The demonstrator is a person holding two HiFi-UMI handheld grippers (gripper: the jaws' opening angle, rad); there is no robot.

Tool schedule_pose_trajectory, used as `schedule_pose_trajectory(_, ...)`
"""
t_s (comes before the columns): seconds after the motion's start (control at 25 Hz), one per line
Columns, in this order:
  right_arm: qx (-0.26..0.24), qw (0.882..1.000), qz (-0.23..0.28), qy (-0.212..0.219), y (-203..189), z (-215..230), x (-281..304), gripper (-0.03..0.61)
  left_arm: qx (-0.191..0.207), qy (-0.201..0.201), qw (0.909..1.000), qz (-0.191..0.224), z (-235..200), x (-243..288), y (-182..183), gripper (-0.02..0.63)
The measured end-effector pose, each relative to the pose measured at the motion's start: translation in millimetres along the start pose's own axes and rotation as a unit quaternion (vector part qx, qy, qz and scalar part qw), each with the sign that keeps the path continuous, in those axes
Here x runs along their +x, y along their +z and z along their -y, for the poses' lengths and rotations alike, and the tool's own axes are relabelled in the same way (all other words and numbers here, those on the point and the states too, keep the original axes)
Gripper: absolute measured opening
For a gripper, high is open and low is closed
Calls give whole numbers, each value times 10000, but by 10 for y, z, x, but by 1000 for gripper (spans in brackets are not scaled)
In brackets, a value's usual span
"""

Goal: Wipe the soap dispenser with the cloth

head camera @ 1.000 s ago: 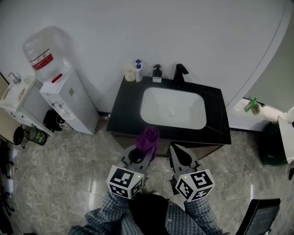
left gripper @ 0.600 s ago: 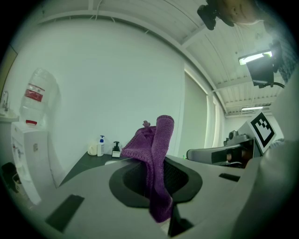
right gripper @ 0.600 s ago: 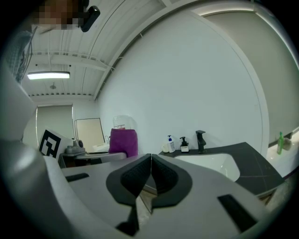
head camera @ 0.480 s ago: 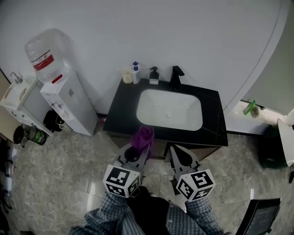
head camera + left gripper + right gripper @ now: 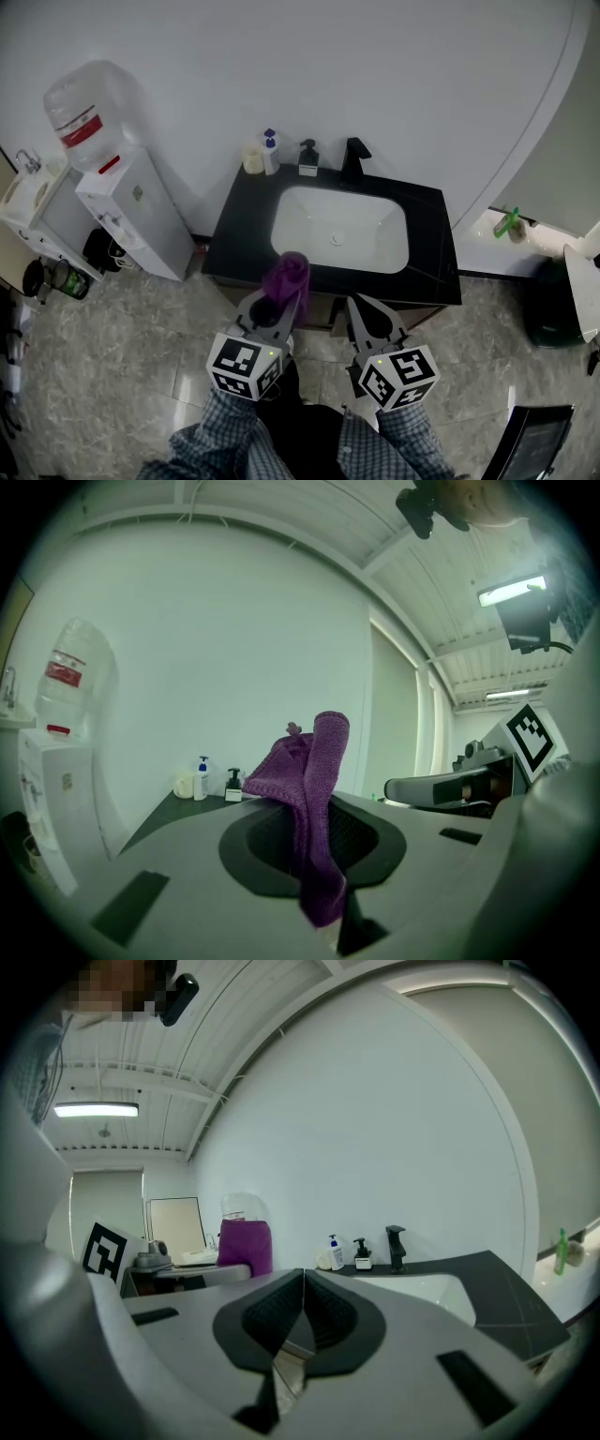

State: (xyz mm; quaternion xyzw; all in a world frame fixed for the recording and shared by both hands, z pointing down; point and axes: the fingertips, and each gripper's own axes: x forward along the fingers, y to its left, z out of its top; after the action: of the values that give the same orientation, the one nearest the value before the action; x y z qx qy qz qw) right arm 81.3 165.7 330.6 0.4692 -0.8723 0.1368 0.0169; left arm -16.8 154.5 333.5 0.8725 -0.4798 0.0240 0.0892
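Observation:
The soap dispenser (image 5: 307, 158), a small bottle with a black pump, stands at the back of the black counter (image 5: 431, 253), left of the black faucet (image 5: 353, 157). It also shows far off as the soap dispenser (image 5: 233, 787) and the soap dispenser (image 5: 363, 1256). My left gripper (image 5: 284, 289) is shut on a purple cloth (image 5: 286, 275), which sticks up over the counter's front edge. That cloth (image 5: 314, 794) fills the jaws in the left gripper view. My right gripper (image 5: 362, 305) is shut and empty, its jaws pressed together (image 5: 302, 1277). Both grippers hang in front of the vanity, well short of the dispenser.
A white sink basin (image 5: 339, 228) is set in the counter. A blue-capped pump bottle (image 5: 270, 152) and a pale cup (image 5: 251, 159) stand left of the dispenser. A white water cooler (image 5: 127, 202) with a large bottle stands to the vanity's left. A dark bin (image 5: 553, 300) sits at right.
The vanity has slid slightly left and down in the head view. The left gripper with the cloth has shifted left and now overlaps the counter's front edge. Both grippers stay shut.

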Motion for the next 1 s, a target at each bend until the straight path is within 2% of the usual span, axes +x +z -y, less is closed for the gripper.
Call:
schedule_pose_trajectory(0.36,44,9999,-38,-144,105,361,574,18,-8,-109,9999,-71,-400,602,53,57)
schedule_pose_trajectory(0.72,93,9994,-88,-311,367,666,1467,18,19,-76,9999,-136,-1253,1324,285,57)
schedule_pose_trajectory(1.0,171,9988,-88,-457,556,913,2212,18,-41,-193,9996,-218,-1806,1849,400,58)
